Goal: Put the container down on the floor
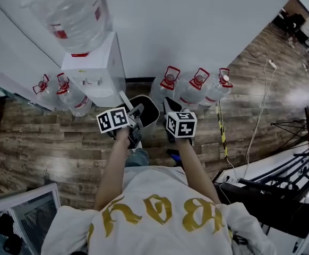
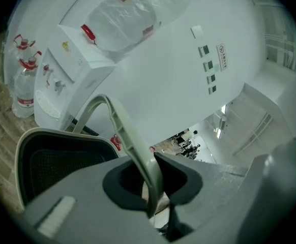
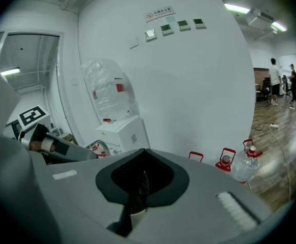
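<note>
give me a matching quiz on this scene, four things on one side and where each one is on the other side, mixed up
Things:
1. container handle
2. large upturned bottle
3. three red-handled bottles
4. white cable

Places:
a. on top of the water dispenser
b. standing on the wooden floor by the wall, on the dispenser's right in the head view
c. between the jaws of the left hand-held gripper
d. trailing over the floor at the head view's right

Pairs: 1-c, 2-a, 3-b, 4-d
</note>
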